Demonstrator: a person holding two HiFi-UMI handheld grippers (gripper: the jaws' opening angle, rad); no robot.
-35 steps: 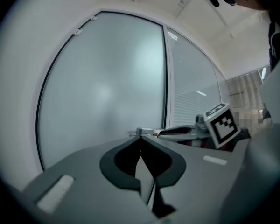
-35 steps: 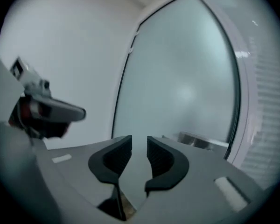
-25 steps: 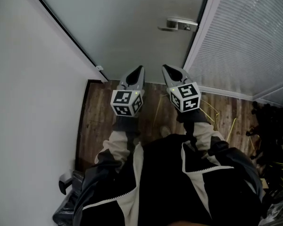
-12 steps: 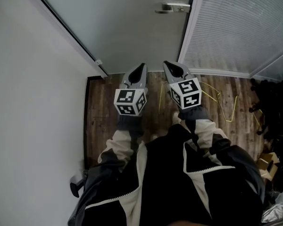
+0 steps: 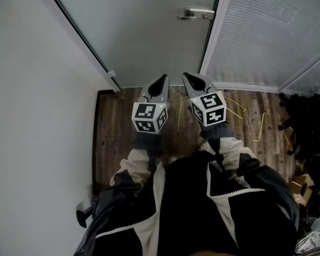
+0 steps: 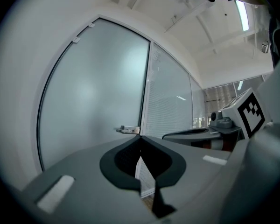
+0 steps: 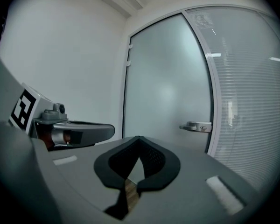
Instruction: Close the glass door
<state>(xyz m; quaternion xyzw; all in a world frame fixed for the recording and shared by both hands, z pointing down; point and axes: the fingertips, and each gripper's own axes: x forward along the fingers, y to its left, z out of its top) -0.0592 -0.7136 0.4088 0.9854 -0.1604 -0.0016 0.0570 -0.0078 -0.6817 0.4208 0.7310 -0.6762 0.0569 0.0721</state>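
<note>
**Small room with a frosted glass door**

Brown wood floor (image 5: 117, 127) lies under the grippers, and a white wall (image 5: 32, 116) is to the left of the jaws. The glass door (image 5: 149, 31) stands right in front of both sets of jaws, not touching them. Its silver handle (image 5: 194, 14) is ahead of the jaw tips, a bit to the right, close to a panel with blinds (image 5: 266, 31). The left gripper (image 5: 162, 80) has its jaws pressed together, with nothing between them. The right gripper (image 5: 186, 78) is just beside it, and its jaws are pressed together too, holding nothing. Both point at the door. Thin yellow rods (image 5: 245, 116) lie on the floor to the right of the jaws.
</note>
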